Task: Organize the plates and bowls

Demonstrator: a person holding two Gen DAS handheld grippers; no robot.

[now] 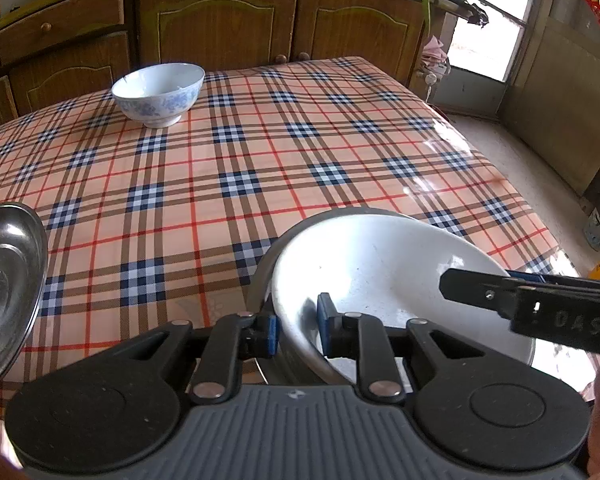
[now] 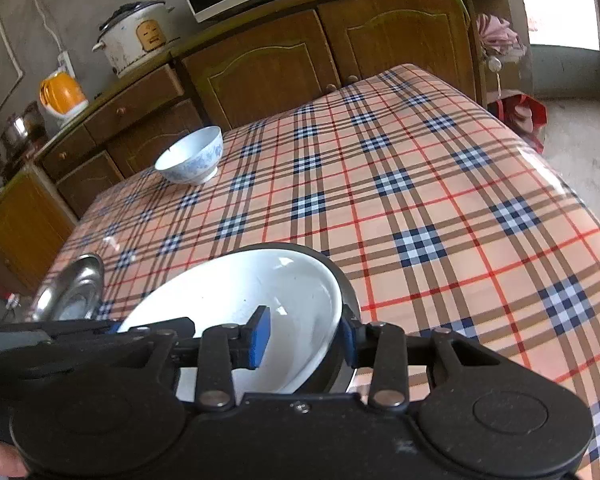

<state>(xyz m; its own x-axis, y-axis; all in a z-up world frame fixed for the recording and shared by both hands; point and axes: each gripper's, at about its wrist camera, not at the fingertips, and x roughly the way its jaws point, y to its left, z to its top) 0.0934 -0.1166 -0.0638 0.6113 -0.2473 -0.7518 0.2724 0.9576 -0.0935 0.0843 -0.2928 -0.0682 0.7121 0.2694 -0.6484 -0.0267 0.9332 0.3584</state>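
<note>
Near edge of a table covered by a glossy plaid oilcloth (image 1: 300,152) in peach, red, brown and navy. A smooth white plate (image 1: 380,272), shallow and round, sits tilted inside a darker metal dish (image 1: 260,280) whose rim shows along its left and far side; how the two nest underneath is hidden. The left gripper (image 1: 298,330) is clenched on the white plate's near rim, one blue pad outside and one inside. The right gripper (image 2: 304,338) straddles the plate's right rim with the dark dish's edge also between its blue pads; whether the pads press cannot be told. From the left wrist view the right gripper's black finger (image 1: 520,300) crosses over the plate. A stainless steel plate (image 1: 4,288), dull and scuffed, lies at the left, cut off by the frame. A footed porcelain bowl (image 1: 158,94), white with blue floral print, stands upright at the far left of the table, well apart, before brown wooden cabinets (image 1: 220,20).
</note>
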